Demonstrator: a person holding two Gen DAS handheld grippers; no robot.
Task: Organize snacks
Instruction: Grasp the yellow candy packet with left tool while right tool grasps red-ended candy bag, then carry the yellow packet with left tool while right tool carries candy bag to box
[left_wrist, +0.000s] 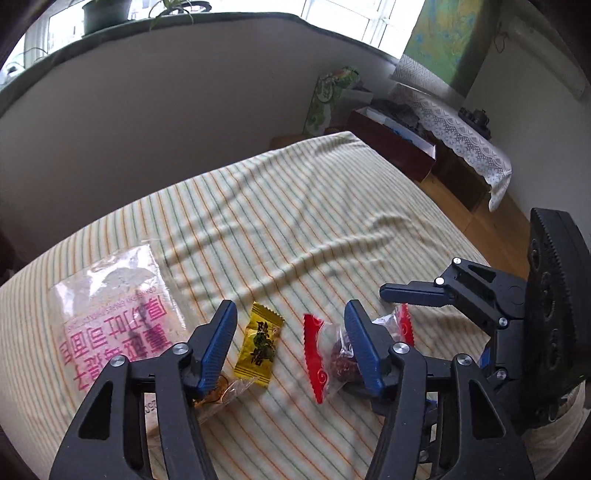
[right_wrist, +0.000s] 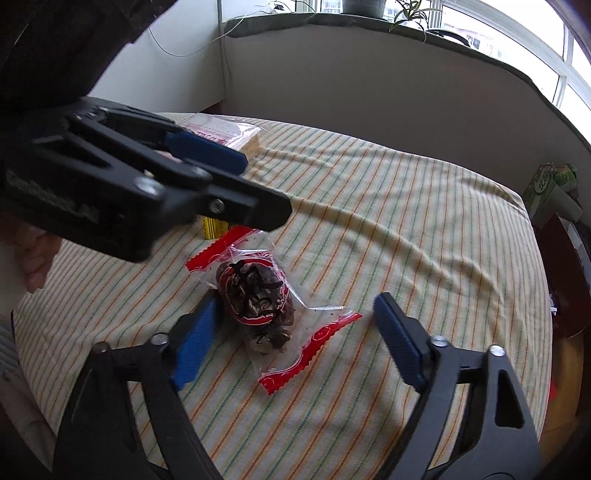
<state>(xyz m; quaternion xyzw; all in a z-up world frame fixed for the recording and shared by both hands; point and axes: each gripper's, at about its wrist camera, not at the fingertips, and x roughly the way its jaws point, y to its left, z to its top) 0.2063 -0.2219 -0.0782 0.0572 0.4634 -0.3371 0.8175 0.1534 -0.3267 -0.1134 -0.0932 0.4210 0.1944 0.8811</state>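
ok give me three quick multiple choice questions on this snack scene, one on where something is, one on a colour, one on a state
1. Where does the gold-wrapped candy lie in the left wrist view?
A. between the printed clear bag and the red-edged snack packet
B. on the window sill
C. inside the printed clear bag

2. What colour are the sealed ends of the snack packet?
A. green
B. red
C. white

3. How does the right gripper stand to the snack packet?
A. clamped shut on it
B. jaws apart, packet on the striped cloth between them
C. lifting it off the cloth

Answers: 1 A, the candy sits on the cloth with the bag on one side and the packet on the other. 2 B, both crimped ends are red. 3 B, one pad is beside the packet, the other well clear.
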